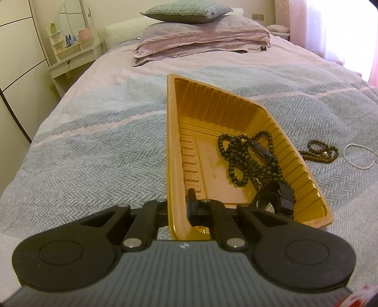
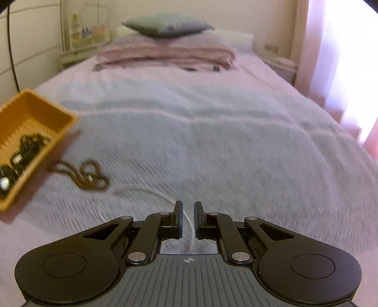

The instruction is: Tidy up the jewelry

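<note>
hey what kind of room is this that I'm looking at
A bedroom, most likely. The work surface is a made bed with a folded quilt and pillow at its head, and a vanity with a mirror stands beside it. A tray of jewelry sits on the bed.

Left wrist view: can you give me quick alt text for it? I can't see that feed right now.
The left gripper is clamped on the near left wall of a gold plastic tray on the bed, holding dark bead necklaces and a black watch. A brown bead bracelet and a thin silver chain lie on the bedspread to the tray's right.
</note>
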`<state>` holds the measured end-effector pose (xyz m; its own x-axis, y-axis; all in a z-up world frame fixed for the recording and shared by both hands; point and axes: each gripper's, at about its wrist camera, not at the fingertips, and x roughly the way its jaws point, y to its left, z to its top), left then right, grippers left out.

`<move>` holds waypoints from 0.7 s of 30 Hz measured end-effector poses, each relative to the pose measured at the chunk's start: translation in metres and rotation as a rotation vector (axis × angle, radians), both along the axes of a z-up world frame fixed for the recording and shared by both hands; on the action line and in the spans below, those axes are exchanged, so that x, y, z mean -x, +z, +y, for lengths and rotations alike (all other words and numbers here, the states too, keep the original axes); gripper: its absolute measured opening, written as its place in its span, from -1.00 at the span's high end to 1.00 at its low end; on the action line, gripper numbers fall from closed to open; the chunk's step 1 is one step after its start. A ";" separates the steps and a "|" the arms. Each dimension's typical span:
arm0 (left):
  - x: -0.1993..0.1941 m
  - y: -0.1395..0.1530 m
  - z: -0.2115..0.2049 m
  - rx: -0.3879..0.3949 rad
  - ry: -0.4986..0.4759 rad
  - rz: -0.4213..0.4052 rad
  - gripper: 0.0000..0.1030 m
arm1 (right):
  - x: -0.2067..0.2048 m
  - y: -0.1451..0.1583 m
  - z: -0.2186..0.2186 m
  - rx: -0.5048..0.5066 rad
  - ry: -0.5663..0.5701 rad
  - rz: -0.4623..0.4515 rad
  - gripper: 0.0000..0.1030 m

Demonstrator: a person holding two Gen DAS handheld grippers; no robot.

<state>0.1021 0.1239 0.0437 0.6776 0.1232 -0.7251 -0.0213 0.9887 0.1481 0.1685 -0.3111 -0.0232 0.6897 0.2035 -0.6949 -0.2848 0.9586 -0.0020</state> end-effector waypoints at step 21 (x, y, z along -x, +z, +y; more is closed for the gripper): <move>0.001 0.000 0.002 0.005 0.005 0.004 0.90 | -0.004 -0.031 0.006 0.060 0.012 0.000 0.96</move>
<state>0.1011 0.1256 0.0438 0.6744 0.1224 -0.7282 -0.0253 0.9894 0.1429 0.1722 -0.3051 -0.0545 0.6874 0.1701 -0.7060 -0.2963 0.9533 -0.0588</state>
